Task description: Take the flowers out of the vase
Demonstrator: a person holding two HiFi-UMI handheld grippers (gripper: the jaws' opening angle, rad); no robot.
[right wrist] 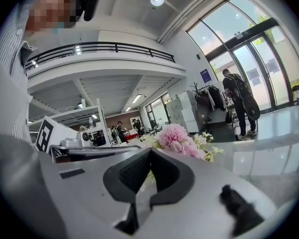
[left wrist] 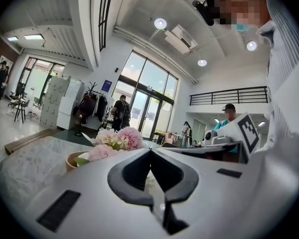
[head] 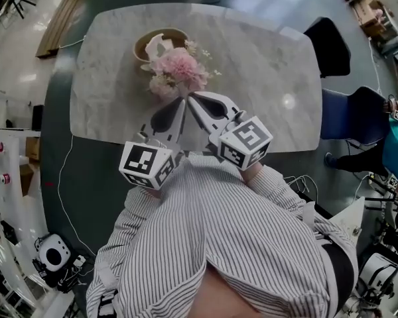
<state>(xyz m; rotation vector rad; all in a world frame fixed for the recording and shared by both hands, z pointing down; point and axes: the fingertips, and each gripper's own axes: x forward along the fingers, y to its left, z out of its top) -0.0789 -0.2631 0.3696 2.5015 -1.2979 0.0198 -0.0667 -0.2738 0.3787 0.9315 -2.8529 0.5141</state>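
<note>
A pale marble tabletop with rounded corners fills the middle of the head view on a dark floor, with a black chair and a blue chair at its right edge. A striped shirt fills the lower frame. From there two white grippers reach forward side by side and converge on the near side of the flowers. The left gripper has its jaws closed, tips meeting in its own view. The right gripper is likewise closed tip to tip. Through the opening behind each pair of tips a bit of pale green shows, but I cannot tell whether a stem is pinched there. The flowers, a pink bunch with small cream blooms, sit just beyond the tips, rising above them in both gripper views. They overlap the near rim of the vase, a low tan bowl on the tabletop, toward its far edge. Whether the stems still stand inside it cannot be made out.
</note>
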